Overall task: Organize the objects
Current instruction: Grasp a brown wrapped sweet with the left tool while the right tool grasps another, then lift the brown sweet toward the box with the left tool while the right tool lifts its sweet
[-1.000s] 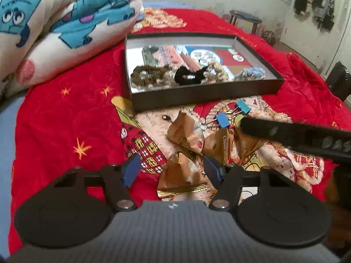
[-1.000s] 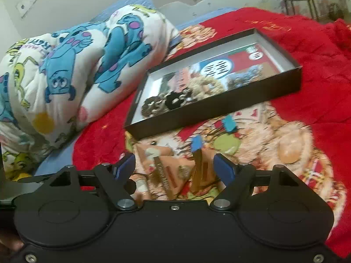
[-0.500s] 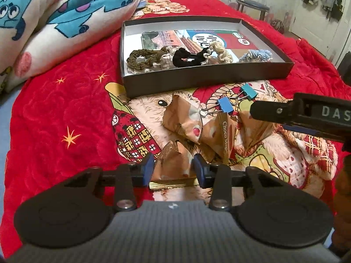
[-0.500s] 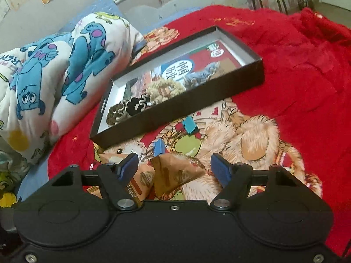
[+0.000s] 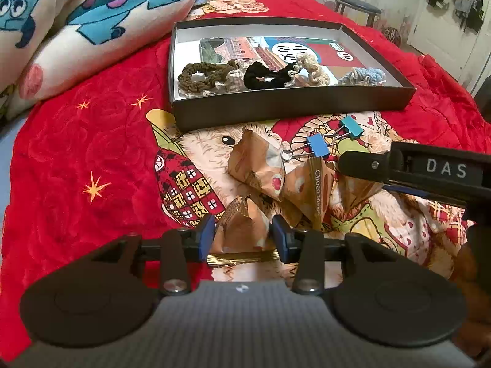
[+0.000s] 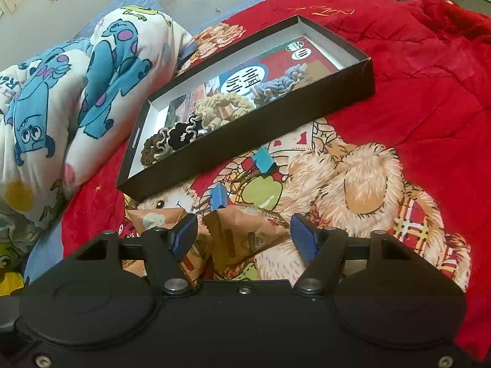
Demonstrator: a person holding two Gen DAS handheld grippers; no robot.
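My left gripper is shut on a brown snack packet on the red blanket. More brown packets lie just beyond it, with two blue binder clips past them. A shallow dark box holding several scrunchies sits farther back. My right gripper is open, its jaws on either side of another brown packet; its body shows in the left wrist view. The binder clips and the box lie ahead of it.
A folded cartoon-print duvet lies at the left of the box. A round stool stands past the bed's far edge. The red blanket spreads to the right.
My left gripper closed on the brown packet and stayed shut on it. My right gripper moved over to another packet and stays open.
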